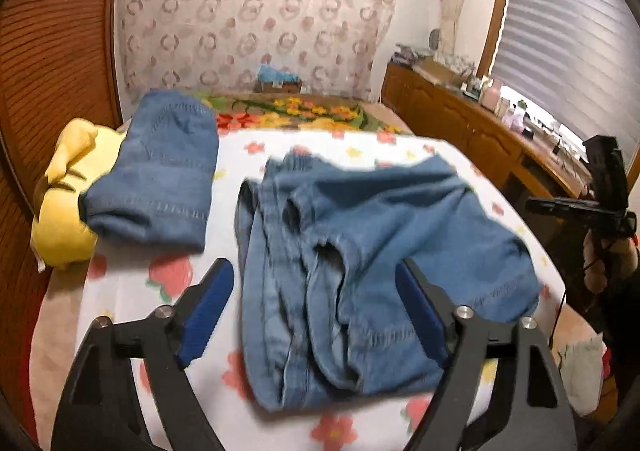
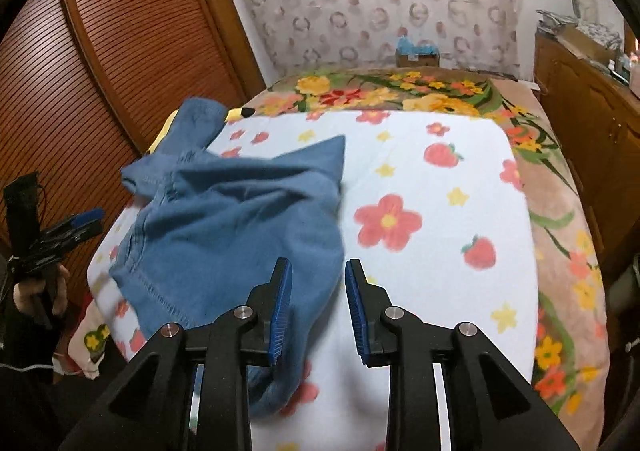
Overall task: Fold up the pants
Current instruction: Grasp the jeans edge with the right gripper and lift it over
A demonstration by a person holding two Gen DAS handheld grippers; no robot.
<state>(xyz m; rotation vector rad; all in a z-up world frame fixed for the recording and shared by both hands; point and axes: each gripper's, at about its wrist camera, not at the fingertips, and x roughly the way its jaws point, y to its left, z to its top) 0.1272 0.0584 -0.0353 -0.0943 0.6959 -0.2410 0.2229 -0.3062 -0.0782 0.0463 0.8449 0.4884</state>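
Observation:
Blue denim pants [image 1: 360, 259] lie in a loose, rumpled fold on the flowered blanket. My left gripper [image 1: 316, 287] hangs open and wide just above their near end, its blue pads [image 1: 212, 303] either side of the cloth and not pressing it. In the right wrist view the pants [image 2: 232, 219] lie to the left. My right gripper [image 2: 318, 267] is open by a narrow gap over bare blanket at the pants' right edge, with nothing between its pads. Each gripper also shows at the edge of the other view: right gripper [image 1: 536, 207], left gripper [image 2: 86, 225].
A second folded denim piece [image 1: 156, 179] rests against a yellow plush toy [image 1: 68, 203] at the bed's far left. The white flowered blanket [image 2: 440, 211] covers the bed. A louvered wooden door [image 2: 120, 51] stands left, a cluttered wooden sideboard [image 1: 460, 119] right.

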